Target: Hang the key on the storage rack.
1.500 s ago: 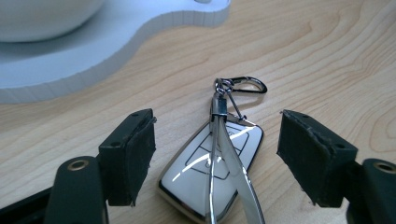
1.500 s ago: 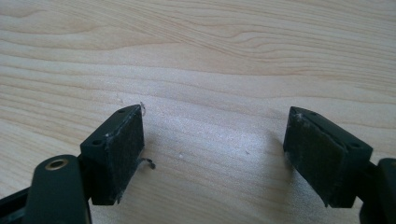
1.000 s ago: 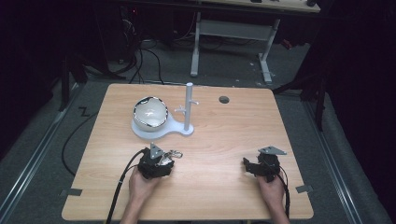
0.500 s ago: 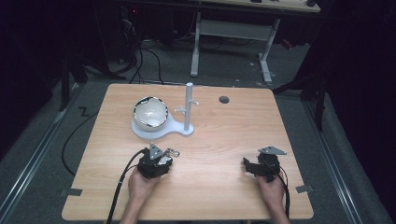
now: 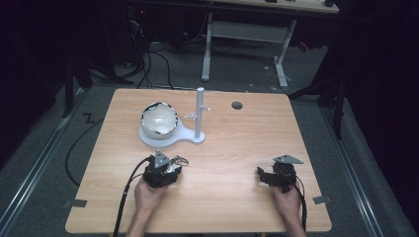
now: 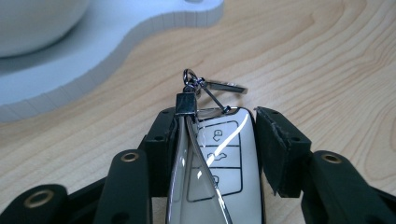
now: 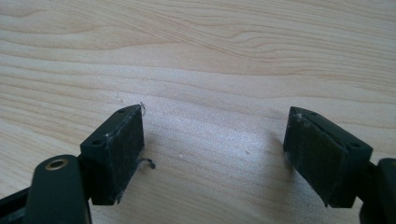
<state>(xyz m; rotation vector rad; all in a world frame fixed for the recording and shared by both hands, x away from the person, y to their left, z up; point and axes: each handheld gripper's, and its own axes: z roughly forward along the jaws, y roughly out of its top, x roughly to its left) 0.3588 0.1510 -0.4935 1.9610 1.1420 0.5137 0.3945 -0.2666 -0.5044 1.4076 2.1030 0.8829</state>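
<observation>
Your left gripper [image 6: 215, 140] has its black jaws closing on a white car key fob [image 6: 215, 177]; they have just been drawing in, and in the left gripper view the pads [image 6: 161, 140] now press its sides, the fob standing on edge between them with its metal key ring [image 6: 205, 86] lying loose on the wood ahead. The fob sits low on the near left of the table [image 5: 237, 148], just in front of the white stand base [image 6: 93, 56] that carries a bowl [image 5: 159, 120] and an upright post [image 5: 199, 113] with small pegs. Your right gripper [image 7: 212, 154] rests well apart on the near right, jaws wide and empty over bare wood. To carry this step off, likely a lift toward the post, keep the squeeze even and raise the fob straight, letting the ring hang free instead of dragging. The stand's curved edge lies close ahead and the bowl just beyond it; open tabletop spreads to the right and middle, giving room to swing clear.
</observation>
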